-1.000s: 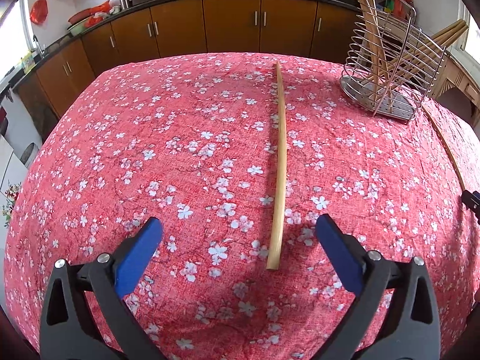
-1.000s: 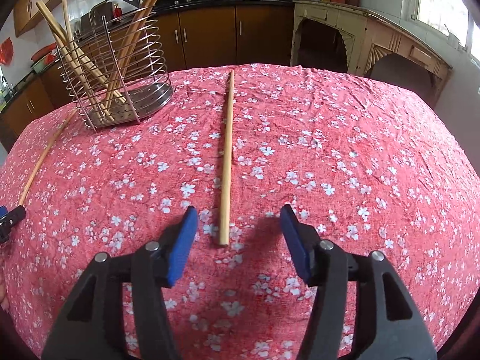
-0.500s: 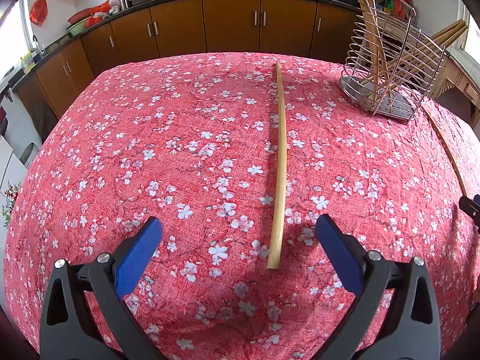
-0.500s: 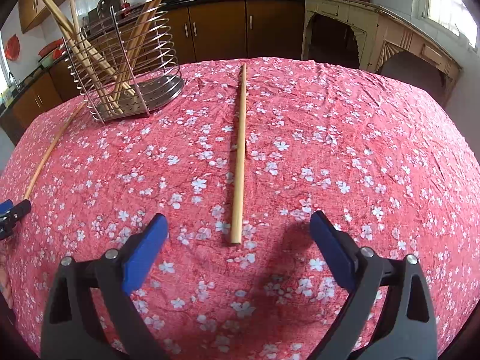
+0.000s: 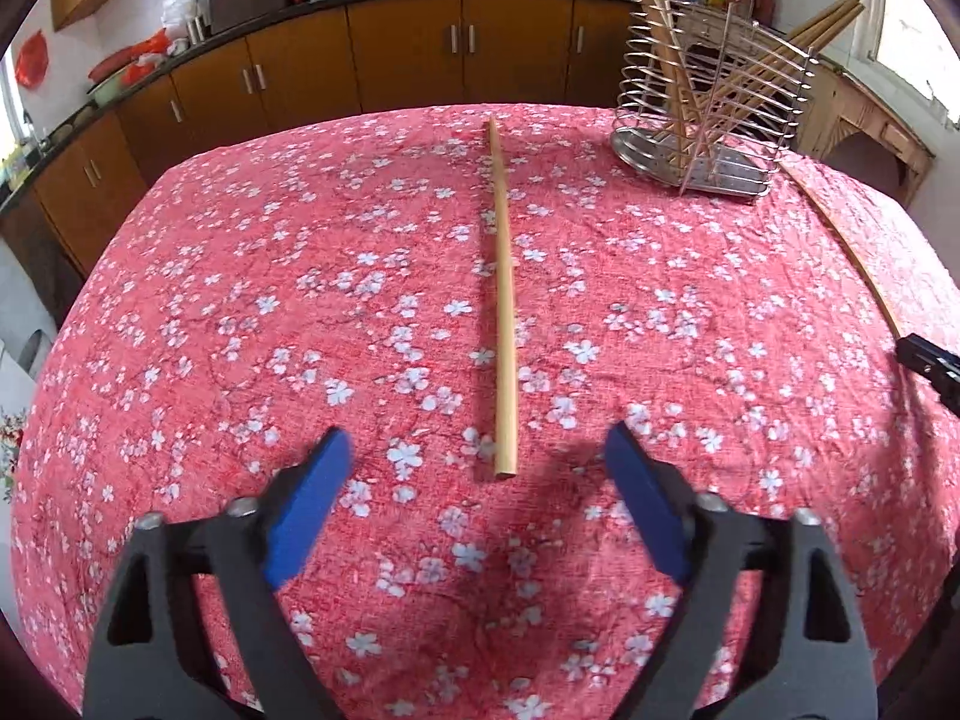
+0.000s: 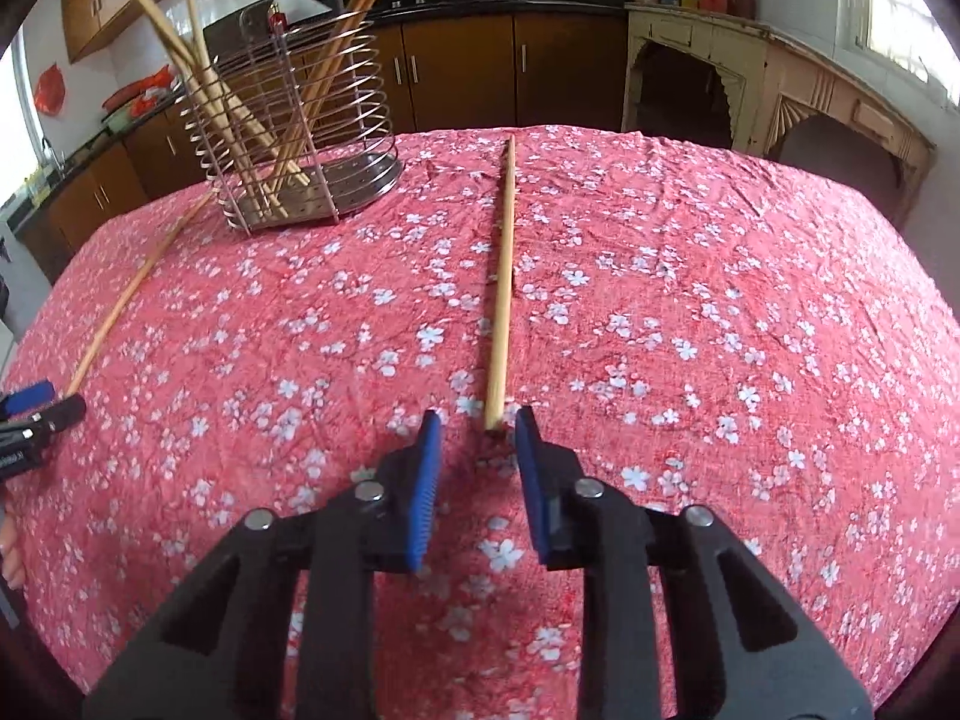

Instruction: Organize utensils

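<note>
A long wooden chopstick (image 5: 501, 300) lies on the red flowered tablecloth (image 5: 240, 330), pointing away from me. Its near end sits between the fingers of my left gripper (image 5: 477, 435), whose jaws are closing without touching it. A second chopstick (image 6: 503, 276) lies the same way in the right wrist view. My right gripper (image 6: 477, 415) is closing narrowly around its near end, with a gap still showing at the left pad. The wire utensil holder (image 6: 288, 138) stands at the back with several chopsticks leaning in it. The same holder (image 5: 708, 120) shows at the back right of the left wrist view.
Each view catches the other chopstick (image 6: 138, 282) and the other gripper (image 6: 36, 408) at its edge. Brown cabinets (image 5: 408, 54) and a dark counter run behind the table. A cream carved sideboard (image 6: 780, 90) stands to the right. The cloth falls away at the table's edges.
My left jaws have narrowed from full width. My right jaws opened wide, then closed to a narrow gap at the chopstick's end. Both chopsticks lie where they were.
</note>
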